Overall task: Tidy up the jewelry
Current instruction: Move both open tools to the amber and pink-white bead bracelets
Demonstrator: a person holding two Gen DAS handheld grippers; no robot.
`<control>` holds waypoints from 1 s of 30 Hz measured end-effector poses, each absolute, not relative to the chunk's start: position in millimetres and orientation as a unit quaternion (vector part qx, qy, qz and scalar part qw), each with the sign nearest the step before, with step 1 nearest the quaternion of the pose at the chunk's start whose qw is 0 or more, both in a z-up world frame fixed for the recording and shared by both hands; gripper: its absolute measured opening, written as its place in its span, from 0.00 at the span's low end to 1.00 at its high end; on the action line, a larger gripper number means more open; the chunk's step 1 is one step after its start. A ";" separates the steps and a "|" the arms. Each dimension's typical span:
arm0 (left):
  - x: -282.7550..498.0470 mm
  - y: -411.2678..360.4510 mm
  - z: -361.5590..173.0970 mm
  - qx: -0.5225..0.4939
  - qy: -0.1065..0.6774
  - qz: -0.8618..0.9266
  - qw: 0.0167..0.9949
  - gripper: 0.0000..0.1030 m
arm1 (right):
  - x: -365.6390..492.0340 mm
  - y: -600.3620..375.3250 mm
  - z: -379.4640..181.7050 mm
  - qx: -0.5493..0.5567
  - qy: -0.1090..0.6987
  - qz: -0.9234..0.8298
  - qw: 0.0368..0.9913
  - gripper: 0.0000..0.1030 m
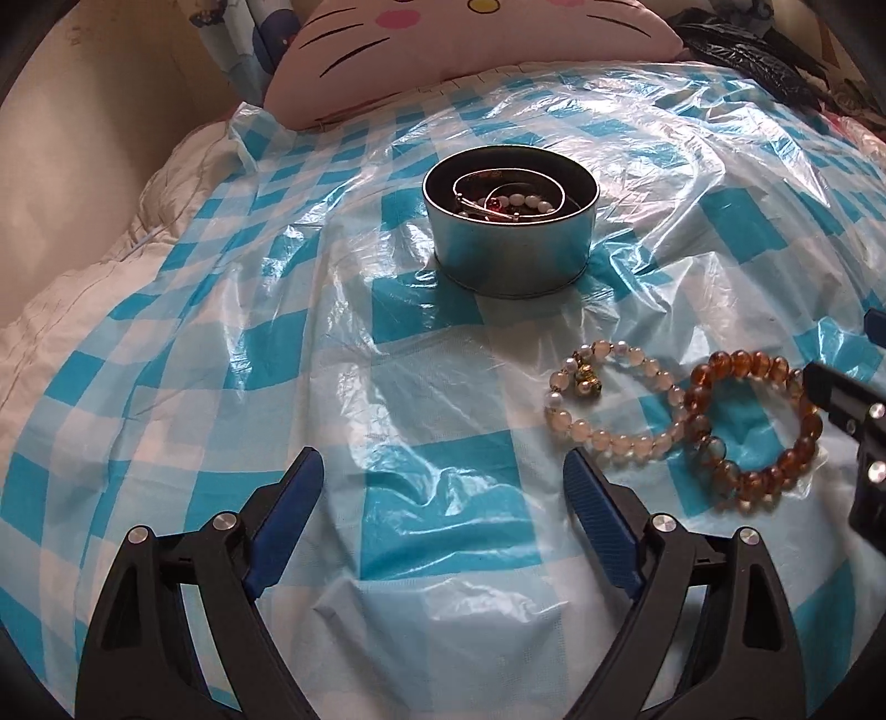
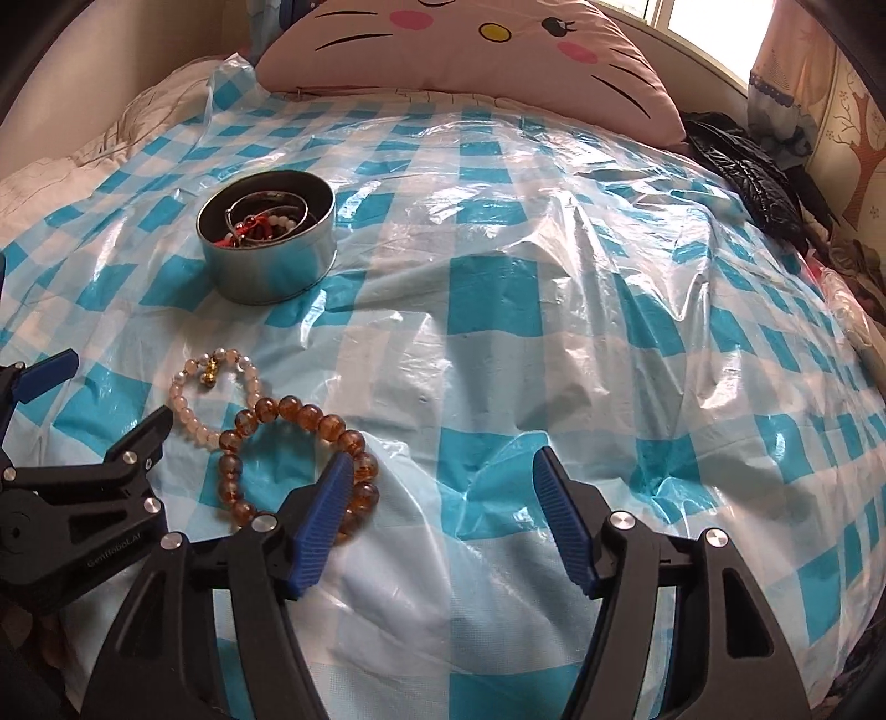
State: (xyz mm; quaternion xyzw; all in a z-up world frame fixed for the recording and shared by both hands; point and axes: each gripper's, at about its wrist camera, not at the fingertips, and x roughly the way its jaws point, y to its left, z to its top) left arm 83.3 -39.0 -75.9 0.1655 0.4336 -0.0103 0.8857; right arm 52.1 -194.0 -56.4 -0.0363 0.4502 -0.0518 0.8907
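Observation:
A round metal tin (image 1: pixel 512 232) (image 2: pixel 267 243) stands on the blue checked plastic sheet (image 1: pixel 277 332) and holds bangles and beads. A pale pink bead bracelet (image 1: pixel 612 401) (image 2: pixel 213 396) lies beside an amber bead bracelet (image 1: pixel 747 423) (image 2: pixel 296 459), the two overlapping. My left gripper (image 1: pixel 443 476) is open and empty, just left of the bracelets. My right gripper (image 2: pixel 443 476) is open and empty, its left finger (image 2: pixel 324 509) over the amber bracelet's near edge. Each gripper shows at the other view's edge.
A pink cat-face pillow (image 2: pixel 470 50) lies at the far edge of the bed. A black quilted item (image 2: pixel 758 183) sits at the far right. White bedding (image 1: pixel 66 310) shows on the left beyond the sheet.

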 end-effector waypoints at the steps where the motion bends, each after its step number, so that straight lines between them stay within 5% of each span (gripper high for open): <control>1: 81.0 -34.2 -72.1 0.156 0.433 -0.002 0.888 0.82 | 49.7 -195.7 -53.3 -0.028 0.443 -0.048 0.895 0.62; 7: 72.3 -3.6 -43.4 0.053 0.395 -0.027 0.917 0.82 | 44.3 -206.3 -41.0 0.026 0.411 -0.015 0.911 0.62; 17: 107.2 -42.5 -79.3 0.125 0.453 -0.027 0.882 0.82 | 52.8 -199.5 -46.5 0.030 0.414 0.001 0.910 0.63; 26: 84.3 -19.4 -62.0 0.120 0.418 -0.014 0.901 0.79 | 53.0 -187.4 -49.6 0.012 0.420 0.032 0.907 0.63; 30: 80.1 -38.4 -60.2 0.152 0.394 -0.045 0.906 0.79 | 55.1 -186.3 -52.3 0.028 0.427 0.060 0.902 0.44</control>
